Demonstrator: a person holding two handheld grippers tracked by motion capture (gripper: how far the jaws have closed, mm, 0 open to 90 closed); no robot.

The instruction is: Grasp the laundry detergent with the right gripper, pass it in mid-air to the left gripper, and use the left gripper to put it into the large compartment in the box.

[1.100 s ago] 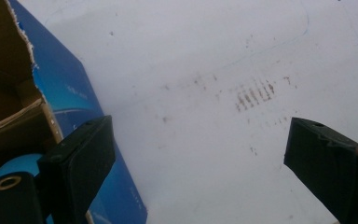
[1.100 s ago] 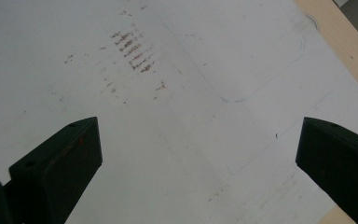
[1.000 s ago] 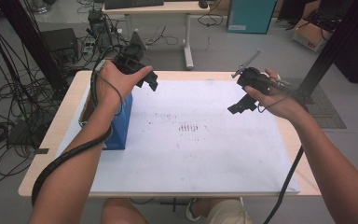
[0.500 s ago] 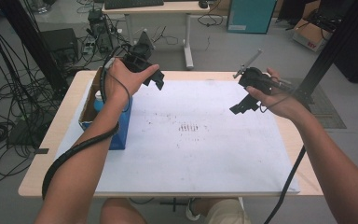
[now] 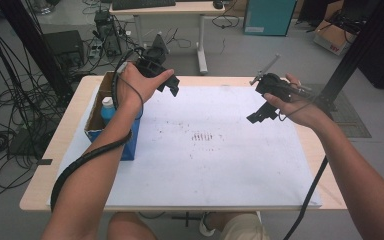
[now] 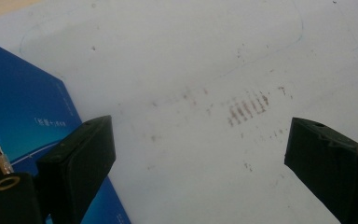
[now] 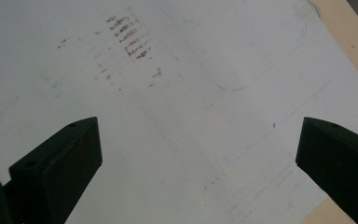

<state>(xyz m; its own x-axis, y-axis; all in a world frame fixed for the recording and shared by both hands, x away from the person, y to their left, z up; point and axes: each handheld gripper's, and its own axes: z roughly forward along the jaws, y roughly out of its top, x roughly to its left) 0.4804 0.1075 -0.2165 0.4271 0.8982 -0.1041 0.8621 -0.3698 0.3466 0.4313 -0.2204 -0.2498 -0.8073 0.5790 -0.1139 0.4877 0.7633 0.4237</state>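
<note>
Blue cardboard box (image 5: 130, 145) (torn rim) – left gripper (image 5: 172, 89) gapes above smudged white sheet (image 5: 205, 165).

Brown-smudged white sheet (image 5: 220, 165) over a wooden table (image 5: 330, 185), desk (image 5: 165, 9) and cables (image 5: 10, 115) beyond

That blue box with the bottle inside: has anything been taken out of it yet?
Nothing looks done: the bottle sits in the blue box, and the white sheet carries nothing. In hand: nothing; the left hand-held gripper hovers open beside the box, the right hand-held gripper open over the sheet. Any handling of the bottle is still ahead.
</note>
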